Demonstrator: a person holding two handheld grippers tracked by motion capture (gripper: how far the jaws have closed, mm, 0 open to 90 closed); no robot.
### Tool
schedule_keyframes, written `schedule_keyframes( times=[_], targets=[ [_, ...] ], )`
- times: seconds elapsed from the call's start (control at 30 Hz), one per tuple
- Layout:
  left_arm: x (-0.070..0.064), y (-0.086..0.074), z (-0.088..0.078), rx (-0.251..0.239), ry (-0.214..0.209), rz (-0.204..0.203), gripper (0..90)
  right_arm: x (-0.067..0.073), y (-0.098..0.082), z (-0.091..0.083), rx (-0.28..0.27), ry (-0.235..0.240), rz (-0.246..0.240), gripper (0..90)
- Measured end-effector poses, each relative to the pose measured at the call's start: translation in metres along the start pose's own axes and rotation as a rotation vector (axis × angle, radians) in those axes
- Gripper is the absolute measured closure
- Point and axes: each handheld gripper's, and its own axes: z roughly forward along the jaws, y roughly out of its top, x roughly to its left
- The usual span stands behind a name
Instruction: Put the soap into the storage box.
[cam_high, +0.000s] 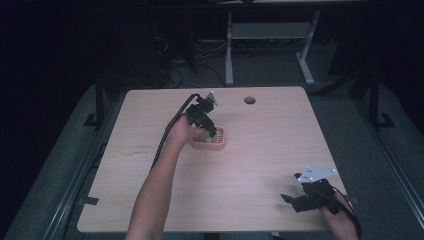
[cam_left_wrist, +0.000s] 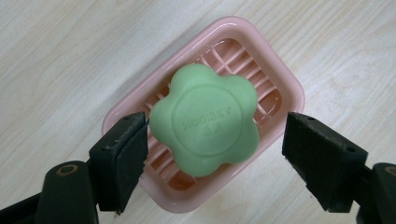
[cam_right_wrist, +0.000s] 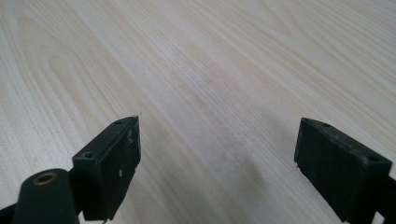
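A green flower-shaped soap (cam_left_wrist: 205, 119) rests on the slatted floor of a pink soap dish (cam_left_wrist: 285, 79) on the wooden table. My left gripper (cam_left_wrist: 217, 119) stands open above it with a jaw on each side of the soap; the left jaw is at the soap's edge and the right jaw stands clear of it. In the high view the left gripper (cam_high: 207, 129) hangs over the dish (cam_high: 221, 141) near the table's middle, with the soap (cam_high: 204, 136) below it. My right gripper (cam_high: 291, 199) is open over bare wood near the front right corner, with its jaws (cam_right_wrist: 217, 126) wide apart and nothing between them.
A round cable hole (cam_high: 249, 100) sits near the table's far edge. A white desk frame (cam_high: 229, 50) stands on the floor beyond the table. The left gripper's black cable (cam_high: 162, 142) trails along the forearm.
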Motion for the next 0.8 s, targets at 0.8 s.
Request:
schedule_keyframes(
  times=[0.8],
  targets=[
    [-0.008,-0.028,-0.023,-0.042,-0.012,0.035,22.1,0.003,0.002,0.003,0.008,0.000,-0.005,14.0]
  ],
)
